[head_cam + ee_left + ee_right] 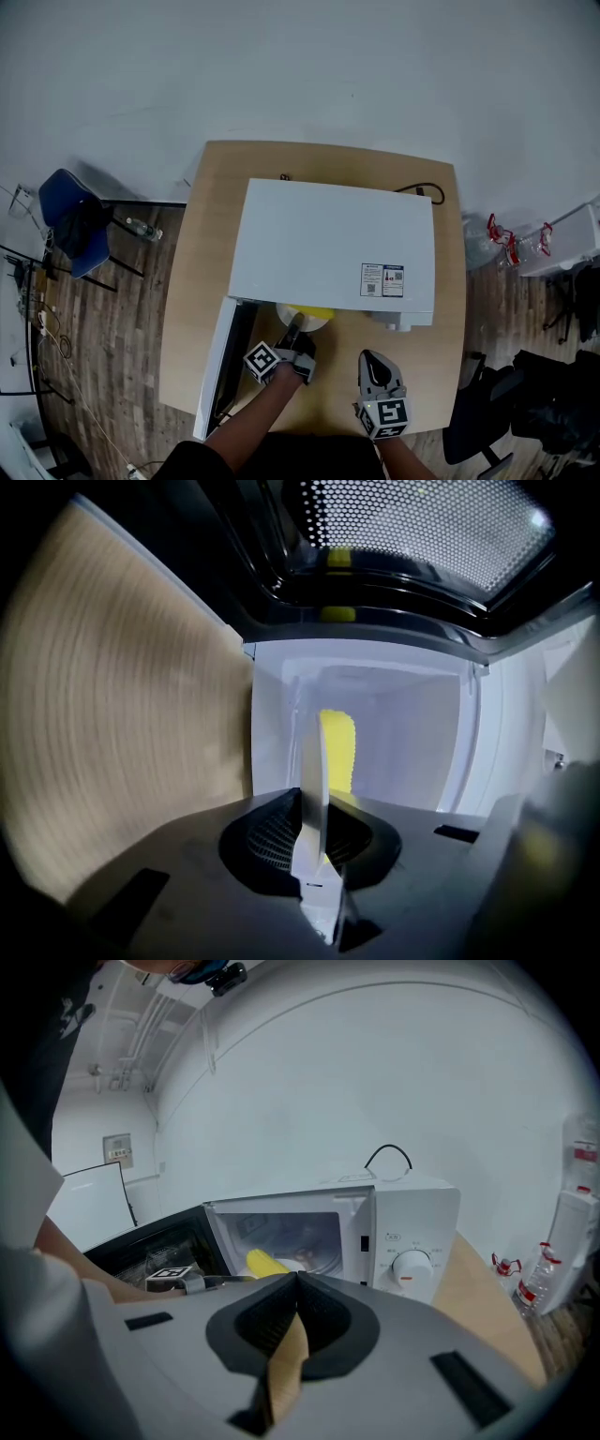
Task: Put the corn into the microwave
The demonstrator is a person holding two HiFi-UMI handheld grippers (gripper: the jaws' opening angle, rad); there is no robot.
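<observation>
**Corn at the microwave's mouth**

Gripping a white plate (pixel 312 789) by its rim with the left hand-held gripper (pixel 292 339). Seen edge-on from there, corn (pixel 337 752) just beyond. Shown only from the right gripper view: corn at the open microwave (pixel 375 1232), door (pixel 220 361) swung left. Reaching roughly level with the left forearm (pixel 251 412). Pinched together on nothing, the right hand-held gripper (pixel 373 361), tilted down over the bench (pixel 187 309).

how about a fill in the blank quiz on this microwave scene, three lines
1. The door of the microwave stands ____.
2. The left tongs clamp the rim of a white ____ that carries the corn.
3. The right tongs are shut and hold ____.
Missing words: open; plate; nothing.
</observation>
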